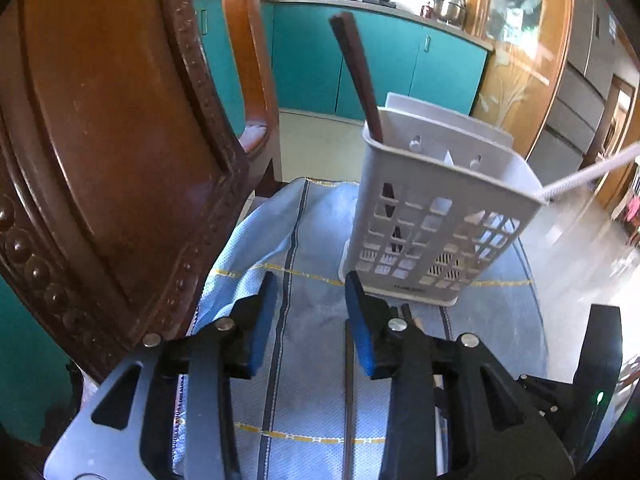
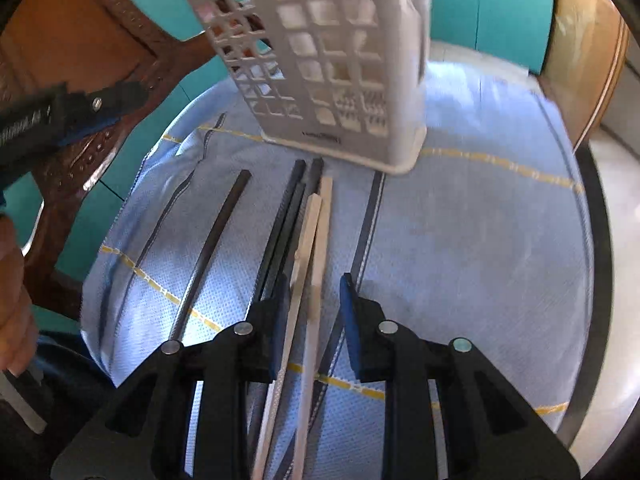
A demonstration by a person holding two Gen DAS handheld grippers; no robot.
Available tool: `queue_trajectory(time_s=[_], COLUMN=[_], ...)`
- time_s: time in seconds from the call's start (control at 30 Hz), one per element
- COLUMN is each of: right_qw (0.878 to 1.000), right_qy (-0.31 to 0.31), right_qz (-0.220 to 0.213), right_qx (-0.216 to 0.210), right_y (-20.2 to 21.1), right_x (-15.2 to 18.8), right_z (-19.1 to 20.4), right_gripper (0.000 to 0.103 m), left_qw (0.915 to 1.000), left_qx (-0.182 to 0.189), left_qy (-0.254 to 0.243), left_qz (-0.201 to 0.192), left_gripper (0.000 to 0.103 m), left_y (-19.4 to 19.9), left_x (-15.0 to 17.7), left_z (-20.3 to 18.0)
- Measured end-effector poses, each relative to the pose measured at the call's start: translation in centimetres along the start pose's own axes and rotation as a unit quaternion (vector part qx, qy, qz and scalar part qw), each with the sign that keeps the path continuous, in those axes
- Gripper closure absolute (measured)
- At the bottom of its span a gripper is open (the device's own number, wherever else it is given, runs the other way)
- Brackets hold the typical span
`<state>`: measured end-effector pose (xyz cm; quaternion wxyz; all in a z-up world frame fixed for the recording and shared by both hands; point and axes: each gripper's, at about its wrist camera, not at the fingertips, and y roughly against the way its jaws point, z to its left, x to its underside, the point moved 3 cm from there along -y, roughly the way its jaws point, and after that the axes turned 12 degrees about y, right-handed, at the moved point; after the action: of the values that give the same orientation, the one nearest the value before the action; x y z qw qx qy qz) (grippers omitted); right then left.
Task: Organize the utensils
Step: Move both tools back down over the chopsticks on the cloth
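Observation:
A white slotted utensil holder (image 1: 436, 208) stands on a blue cloth (image 1: 312, 360), with a brown chopstick (image 1: 358, 76) leaning out of its left corner. My left gripper (image 1: 310, 304) is open and empty just in front of the holder. In the right wrist view the holder (image 2: 332, 64) stands beyond several loose chopsticks on the cloth (image 2: 460, 260): dark ones (image 2: 288, 208), a separate dark one (image 2: 216, 240) and two pale wooden ones (image 2: 312, 248). My right gripper (image 2: 314, 292) is open, its jaws either side of the pale chopsticks. The left gripper also shows at the left edge of the right wrist view (image 2: 72, 116).
A carved wooden chair back (image 1: 112, 152) stands close on the left of the table. The round table's dark rim (image 2: 600, 240) curves on the right. Teal kitchen cabinets (image 1: 400, 64) and a tiled floor lie beyond.

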<state>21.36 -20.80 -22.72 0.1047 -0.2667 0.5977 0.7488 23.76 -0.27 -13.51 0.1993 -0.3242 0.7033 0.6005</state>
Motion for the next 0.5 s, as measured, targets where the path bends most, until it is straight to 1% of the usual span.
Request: queue_trajectory(time_s=[0.07,0.13,0.23,0.37,0.5], right_qw=[1.000,1.000,0.999,0.998,0.998], right_qy=[-0.010,-0.020,-0.035,-0.055,-0.061], right_qz=[-0.003,-0.005,-0.007,0.002,0.000], right_qx=[0.000,-0.003,0.004,0.018,0.032], right_y=[0.2,0.5,1.1,1.5,2.1], right_x=[0.2,0.3,0.6,1.4,1.9], right_z=[-0.4,-0.7,-1.6,-3.0,-3.8], right_gripper=[0.093,0.098,0.100,0.101,0.101], left_qw=[0.9999,0.9998,0.9996,0.9994,0.9992], left_qx=[-0.008,-0.013,-0.017,-0.021,-0.021], left_qy=[-0.009,-0.012,-0.014,-0.014,-0.017], left_qz=[0.003,0.008,0.018,0.023,0.028], left_gripper=[0.067,0.066,0.066,0.066,0.065], left_y=[-0.1,-0.4,-0.7,-0.9,-1.1], left_x=[0.1,0.3,0.9,1.5,1.8], left_z=[-0.1,-0.1,0.1,0.1,-0.1])
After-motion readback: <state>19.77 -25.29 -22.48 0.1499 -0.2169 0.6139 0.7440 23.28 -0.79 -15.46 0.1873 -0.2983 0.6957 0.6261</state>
